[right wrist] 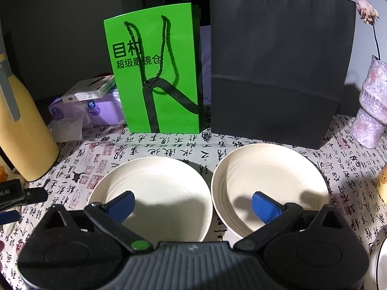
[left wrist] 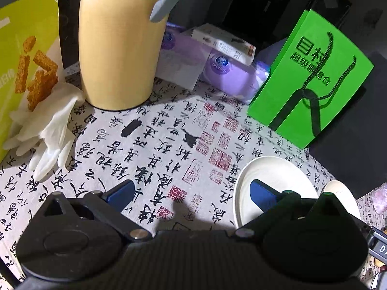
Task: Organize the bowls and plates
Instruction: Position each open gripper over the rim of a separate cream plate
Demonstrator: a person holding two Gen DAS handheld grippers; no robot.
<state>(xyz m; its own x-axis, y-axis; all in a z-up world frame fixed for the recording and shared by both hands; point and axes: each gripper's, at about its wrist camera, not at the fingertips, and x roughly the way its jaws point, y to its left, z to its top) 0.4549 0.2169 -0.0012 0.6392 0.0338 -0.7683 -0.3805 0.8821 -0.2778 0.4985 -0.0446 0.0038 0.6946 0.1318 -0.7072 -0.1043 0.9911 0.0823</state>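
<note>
Right now both my pairs of jaws stand wide apart with nothing between them. My right gripper [right wrist: 192, 205] hangs just above two cream plates: the left plate [right wrist: 154, 193] lies under one blue pad, the right plate [right wrist: 268, 181] under the other, and the two sit side by side, rims very near or just touching; I cannot tell which. My left gripper [left wrist: 191, 191] hovers over bare cloth farther left, with the same left plate [left wrist: 273, 181] under its right pad and a sliver of the second plate [left wrist: 343, 198] beyond.

I judge these plates to be stiff, glazed and smooth, so slippery at the pads, fairly light, and liable to chip if knocked together. The rim is the only place to take hold: one pad over the lip, one under it, on the near edge, then lift level before stacking one on the other.

They rest on a pale tablecloth [right wrist: 101, 159] printed with black calligraphy and red seals; cloth may drag or bunch under a sliding plate. Beyond, a green paper bag [right wrist: 157, 77] and a black paper bag [right wrist: 278, 72] stand upright, with tissue packs [right wrist: 96, 108] to the left. A tall yellow bottle [left wrist: 118, 48], white gloves [left wrist: 48, 133] and a yellow snack bag [left wrist: 21, 60] crowd the far left; a mottled pink vase [right wrist: 372, 111] stands far right.
</note>
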